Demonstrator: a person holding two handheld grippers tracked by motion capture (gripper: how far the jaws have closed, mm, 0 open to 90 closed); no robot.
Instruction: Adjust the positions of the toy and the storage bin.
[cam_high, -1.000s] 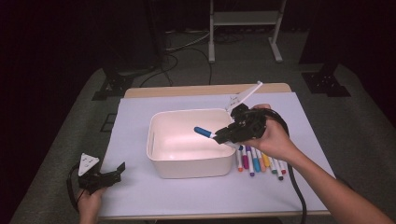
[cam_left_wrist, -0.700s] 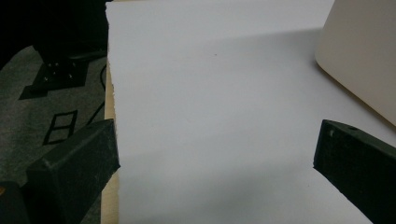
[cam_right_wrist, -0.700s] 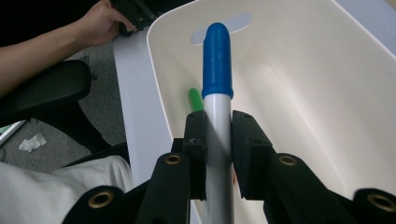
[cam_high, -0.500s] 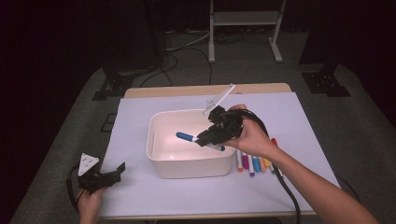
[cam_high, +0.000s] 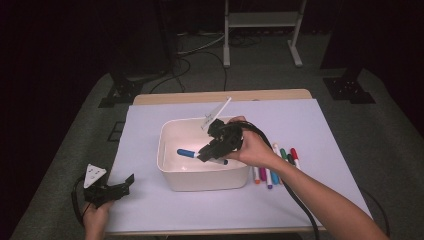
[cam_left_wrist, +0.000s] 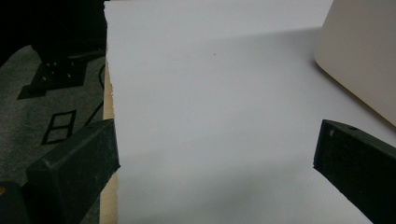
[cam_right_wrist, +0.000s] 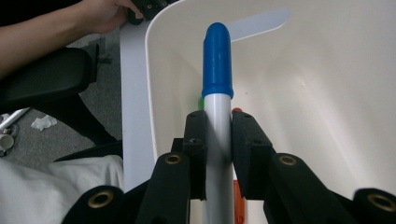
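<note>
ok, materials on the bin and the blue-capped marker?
White bin: looks like moulded plastic, smooth matte, with rounded corners and a one-piece wall. Blue-capped marker: likely plastic, a glossy white barrel and a slightly textured blue cap, clamped in the right gripper.

The marker (cam_right_wrist: 217, 116) has a white barrel and a bright blue cap, and the tub (cam_high: 172, 175) around it is creamy off-white inside and out, with slivers of green and orange showing behind the barrel in the right gripper view. Both the right gripper (cam_high: 211, 152) and the left gripper (cam_high: 117, 187) are matt black, the right with brass-coloured rivets, the left topped by a pale grey plate. The sheet (cam_high: 325, 130) on the table is plain white over a light wooden edge, and the loose markers (cam_high: 280, 165) show orange, purple, blue, green and red.
</note>
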